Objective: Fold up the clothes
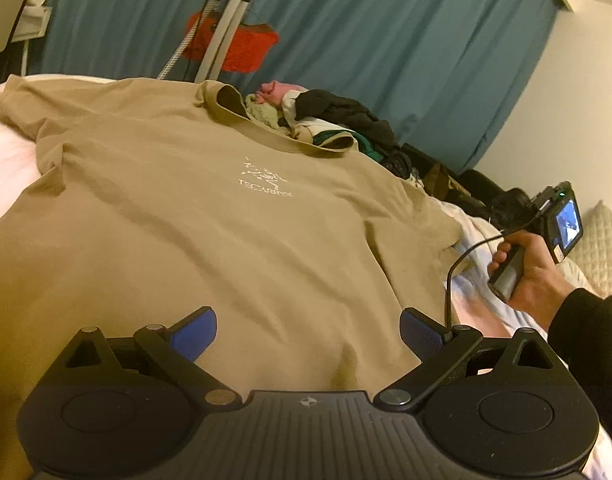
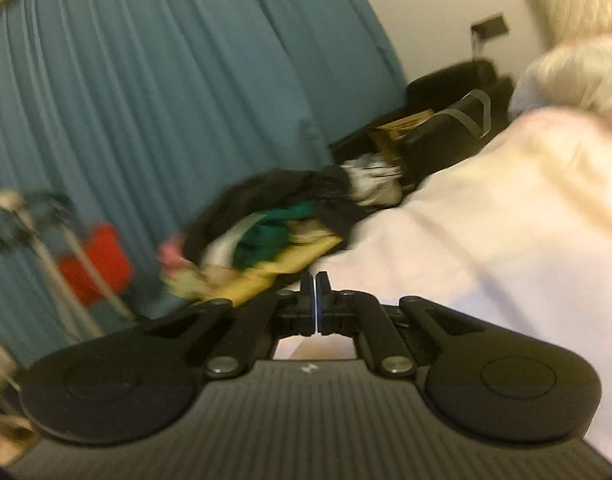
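A tan T-shirt with a white chest print lies spread flat, front up, on the bed, collar at the far end. My left gripper is open above the shirt's near hem, its blue pads wide apart and holding nothing. The right gripper's body and the hand that holds it show in the left wrist view, to the right of the shirt's sleeve. In the blurred right wrist view my right gripper is shut with nothing visible between its jaws, and a corner of the tan shirt lies just beyond it.
A heap of mixed clothes lies past the collar and shows in the right wrist view. White bedding covers the bed. A tripod with a red bag stands against teal curtains. A pillow lies right.
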